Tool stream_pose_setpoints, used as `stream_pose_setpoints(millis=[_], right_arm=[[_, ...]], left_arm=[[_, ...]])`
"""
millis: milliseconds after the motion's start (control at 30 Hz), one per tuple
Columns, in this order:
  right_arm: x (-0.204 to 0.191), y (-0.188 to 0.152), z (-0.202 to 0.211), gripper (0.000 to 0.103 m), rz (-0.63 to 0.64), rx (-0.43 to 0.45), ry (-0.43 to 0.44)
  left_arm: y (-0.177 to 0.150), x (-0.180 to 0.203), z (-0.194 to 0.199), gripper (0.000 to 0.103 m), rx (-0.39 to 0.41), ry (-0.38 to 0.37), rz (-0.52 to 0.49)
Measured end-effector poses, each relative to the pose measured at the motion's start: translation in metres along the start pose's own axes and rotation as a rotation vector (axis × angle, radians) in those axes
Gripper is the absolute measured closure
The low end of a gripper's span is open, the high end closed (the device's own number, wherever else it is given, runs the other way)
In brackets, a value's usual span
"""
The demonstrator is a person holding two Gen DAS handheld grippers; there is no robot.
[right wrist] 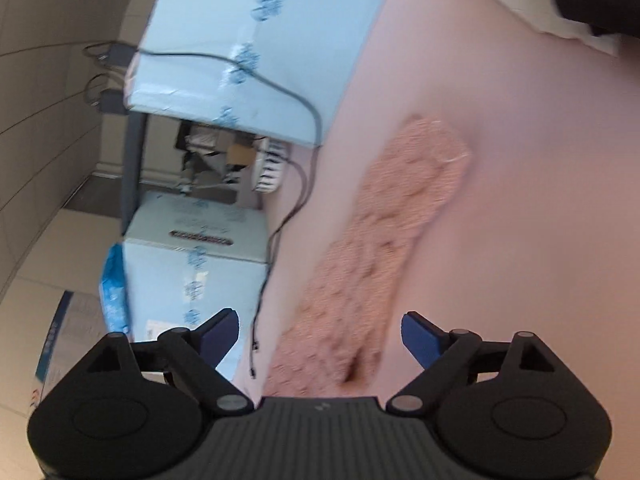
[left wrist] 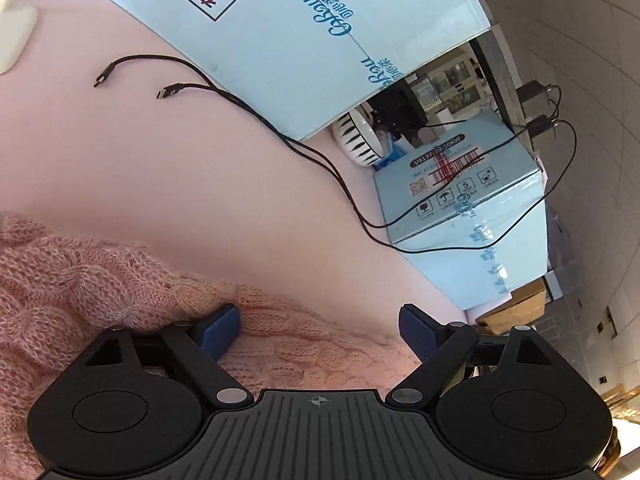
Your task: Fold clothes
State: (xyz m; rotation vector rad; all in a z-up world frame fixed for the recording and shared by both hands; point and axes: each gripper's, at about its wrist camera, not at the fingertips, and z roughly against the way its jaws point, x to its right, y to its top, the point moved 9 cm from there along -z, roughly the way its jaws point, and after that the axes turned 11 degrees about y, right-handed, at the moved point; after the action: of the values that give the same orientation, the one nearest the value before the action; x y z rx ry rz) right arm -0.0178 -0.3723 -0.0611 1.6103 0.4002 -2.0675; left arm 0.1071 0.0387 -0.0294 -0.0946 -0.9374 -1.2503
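Your left gripper (left wrist: 320, 330) and right gripper (right wrist: 320, 334) both gape over the pink sweater (left wrist: 80, 280) (nothing clamped).

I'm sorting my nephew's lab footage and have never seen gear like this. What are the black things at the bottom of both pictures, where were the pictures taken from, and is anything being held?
The black shapes are hand-held tongs, one in each of a person's hands, and each carries a wide-angle camera that looks forward along its two blue-tipped fingers. So one picture looks out from the left tongs and the other from the right tongs. The curved look comes from the lens.

On the pink surface lies a pink knitted garment, the thing to be folded; the blurred right view shows a long part of it. Nearby are two black cables, light blue cartons and a white striped object.

Nothing is held. Both tongs stand wide open, with knit below them but not pinched.
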Motion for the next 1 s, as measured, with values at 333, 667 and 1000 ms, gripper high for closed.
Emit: stream_pose_setpoints(millis=[333,667,1000], right_arm=[[-0.016,0.015,-0.093,0.004,0.419,0.236,-0.173],[0.006,0.042,-0.071,0.093,0.193,0.215,-0.044],[-0.016,0.065,-0.001,0.093,0.306,0.320,-0.053]], left_arm=[[-0.013,0.003,0.025,0.014,-0.045,0.050,-0.028],[-0.019,-0.004,0.018,0.014,-0.083,0.009,0.024],[-0.050,0.048,-0.011,0.014,-0.171,-0.057,-0.026]])
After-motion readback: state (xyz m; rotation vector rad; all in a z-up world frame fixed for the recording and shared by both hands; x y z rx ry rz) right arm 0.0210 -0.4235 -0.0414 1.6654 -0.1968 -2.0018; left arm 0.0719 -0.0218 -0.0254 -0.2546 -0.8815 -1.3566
